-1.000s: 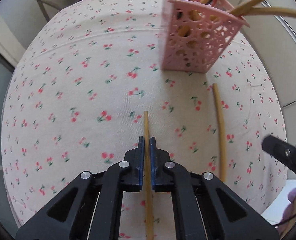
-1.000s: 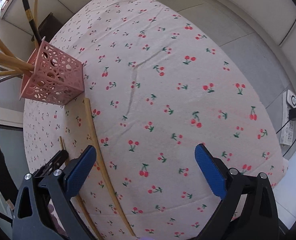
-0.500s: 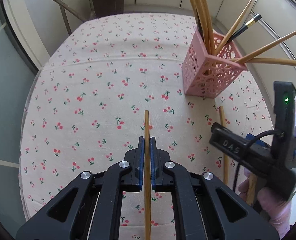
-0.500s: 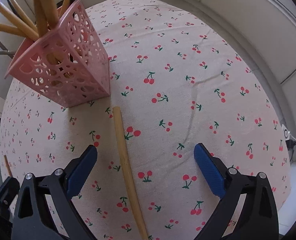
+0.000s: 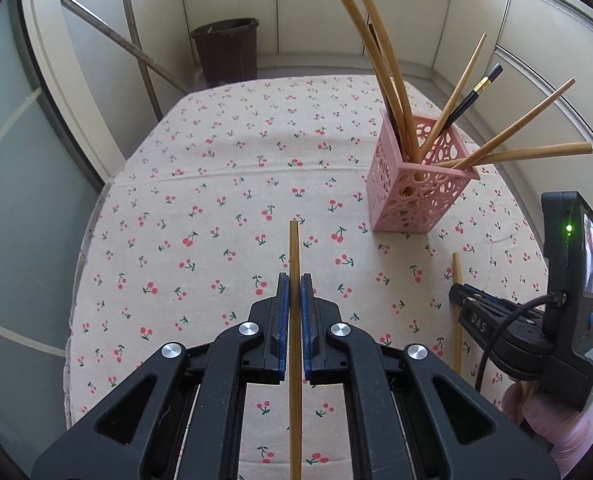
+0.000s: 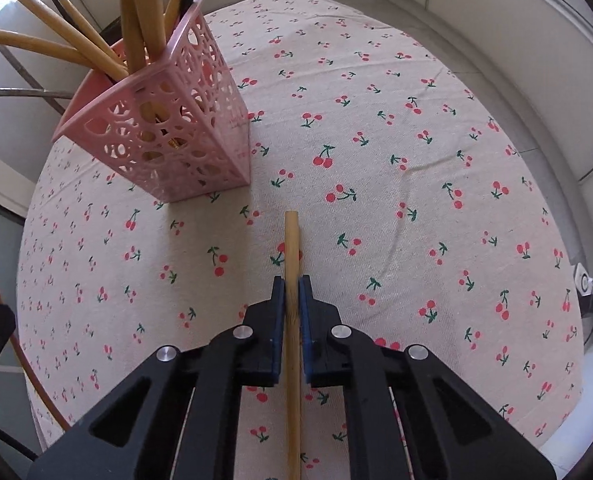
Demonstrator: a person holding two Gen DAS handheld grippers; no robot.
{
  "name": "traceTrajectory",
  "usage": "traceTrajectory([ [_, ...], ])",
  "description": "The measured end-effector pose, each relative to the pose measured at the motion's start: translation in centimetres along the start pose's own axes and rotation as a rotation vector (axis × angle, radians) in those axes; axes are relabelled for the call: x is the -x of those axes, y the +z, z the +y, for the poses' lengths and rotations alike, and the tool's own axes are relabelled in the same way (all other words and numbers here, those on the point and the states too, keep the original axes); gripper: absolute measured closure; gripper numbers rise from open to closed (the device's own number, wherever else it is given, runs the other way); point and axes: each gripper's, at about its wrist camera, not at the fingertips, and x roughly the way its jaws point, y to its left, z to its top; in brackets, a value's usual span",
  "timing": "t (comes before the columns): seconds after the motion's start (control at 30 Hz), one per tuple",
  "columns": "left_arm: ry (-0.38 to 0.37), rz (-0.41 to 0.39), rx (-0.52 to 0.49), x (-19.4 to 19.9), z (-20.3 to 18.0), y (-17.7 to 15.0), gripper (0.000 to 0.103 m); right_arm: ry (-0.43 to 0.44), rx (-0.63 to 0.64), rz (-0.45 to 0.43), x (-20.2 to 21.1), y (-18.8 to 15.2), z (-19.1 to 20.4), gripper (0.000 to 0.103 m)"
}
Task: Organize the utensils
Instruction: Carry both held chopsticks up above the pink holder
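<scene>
A pink perforated holder (image 5: 416, 196) (image 6: 176, 140) stands on the cherry-print tablecloth (image 5: 216, 200) with several chopsticks leaning out of it. My left gripper (image 5: 295, 280) is shut on a thin wooden chopstick (image 5: 294, 248), lifted above the cloth and pointing toward the far side. My right gripper (image 6: 292, 282) has its jaws closing on a thicker bamboo chopstick (image 6: 291, 240); the pads press its sides while it lies on the cloth, its tip just short of the holder. In the left wrist view that right gripper (image 5: 492, 320) sits at the right, low over its chopstick (image 5: 457, 276).
A brown bin (image 5: 226, 52) and metal rods (image 5: 144, 56) stand beyond the table's far edge. White walls curve close around the right side. A power strip (image 6: 584, 284) lies on the floor at the right. A gloved hand (image 5: 556, 432) holds the right gripper.
The right gripper slid toward the holder, lined up over the thick chopstick and closed on it. The left gripper rose with its thin chopstick and tilted up, showing more of the room.
</scene>
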Motion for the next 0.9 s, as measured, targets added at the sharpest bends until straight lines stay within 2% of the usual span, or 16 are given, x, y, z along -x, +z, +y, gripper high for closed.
traceTrajectory([
  [0.43,0.018,-0.097,-0.015,2.8,-0.6,-0.3,0.098,0.09,0.05,-0.125,7.7,-2.6,-3.7,0.095],
  [0.9,-0.075,-0.131,0.031,6.0,-0.7,-1.7,0.098,0.253,0.073,-0.257,16.9,-4.9,-7.4,0.095],
])
